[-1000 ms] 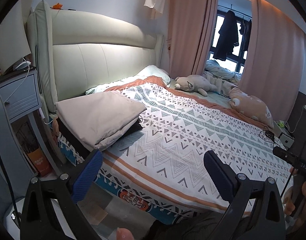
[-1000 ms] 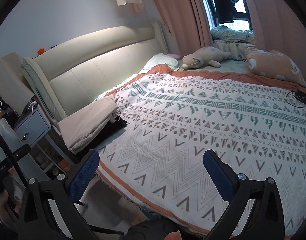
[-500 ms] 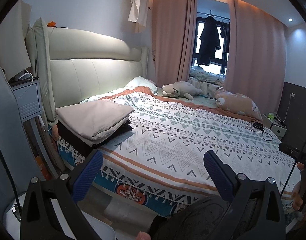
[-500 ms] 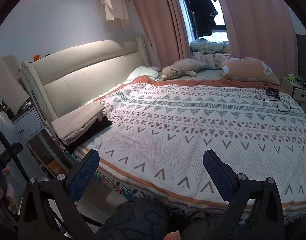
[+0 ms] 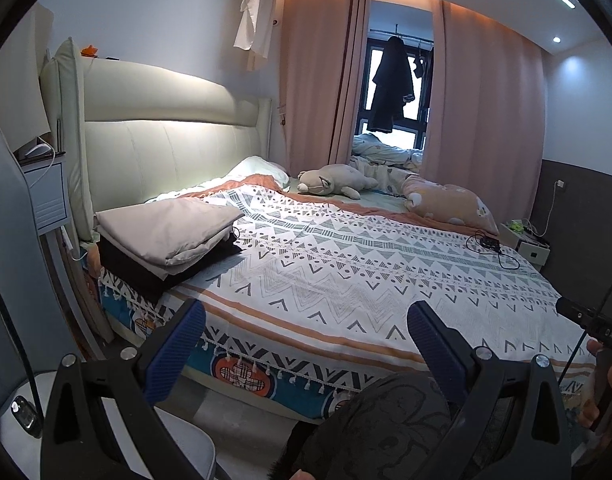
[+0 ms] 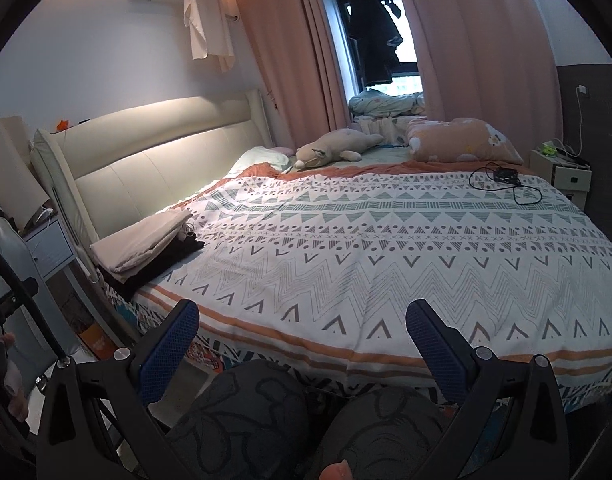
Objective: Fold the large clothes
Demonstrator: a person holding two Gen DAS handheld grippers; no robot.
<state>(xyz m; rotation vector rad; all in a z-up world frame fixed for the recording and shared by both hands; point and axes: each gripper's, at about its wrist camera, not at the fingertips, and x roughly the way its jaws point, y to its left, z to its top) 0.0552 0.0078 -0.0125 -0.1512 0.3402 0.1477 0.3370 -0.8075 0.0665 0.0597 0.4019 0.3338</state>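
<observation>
A stack of folded clothes, a beige piece [image 5: 165,232] on top of a black piece [image 5: 145,272], lies at the near left corner of the bed; it also shows in the right wrist view [image 6: 141,240]. My left gripper [image 5: 306,344] is open and empty, held off the bed's front edge above the person's knees. My right gripper [image 6: 301,340] is open and empty, also off the front edge. Both are well away from the stack.
The bed carries a zigzag-patterned cover [image 5: 346,272], a plush toy [image 5: 334,180], a peach pillow [image 5: 446,204] and a black cable with a charger [image 5: 490,244]. A grey nightstand [image 5: 45,196] stands left, a small white one [image 6: 566,168] right. Pink curtains hang behind.
Both grippers have pulled back and up from the bed. The whole bed and the person's knees have come into view. Both stay open and empty.
</observation>
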